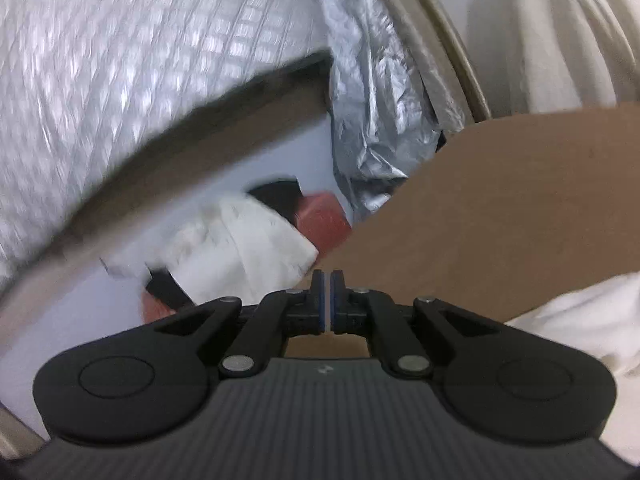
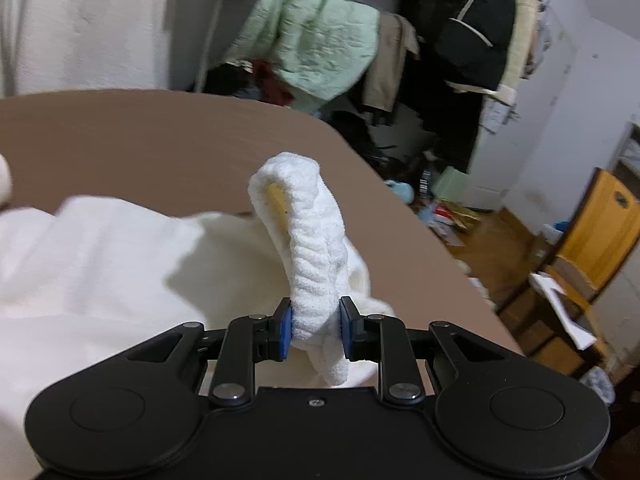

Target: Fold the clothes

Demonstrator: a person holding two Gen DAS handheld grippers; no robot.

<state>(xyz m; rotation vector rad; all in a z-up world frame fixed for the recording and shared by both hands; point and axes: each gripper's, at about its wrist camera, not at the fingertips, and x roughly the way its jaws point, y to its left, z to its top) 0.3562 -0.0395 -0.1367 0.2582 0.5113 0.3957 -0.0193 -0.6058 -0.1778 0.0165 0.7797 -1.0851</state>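
Right gripper pinches the garment's thick hem; left gripper is shut on nothing, off to the side.

In the right wrist view the right gripper [image 2: 315, 330] has its blue pads pressed on a rolled, ribbed white band of the white garment [image 2: 100, 264]. That band rises from the jaws toward 12 o'clock, its long axis running away from the hand. The rest of the cloth spreads toward 9 o'clock over the brown table [image 2: 160, 136]. The left gripper [image 1: 329, 300] has its jaws together with nothing between them. It points past the table edge, and only a corner of the garment [image 1: 580, 320] shows at its 3 o'clock. So the right hand is much nearer the cloth, and I judge the left must swing back toward 3 o'clock. No container for clothes can be made out; the floor clutter beyond the table is too blurred to tell.
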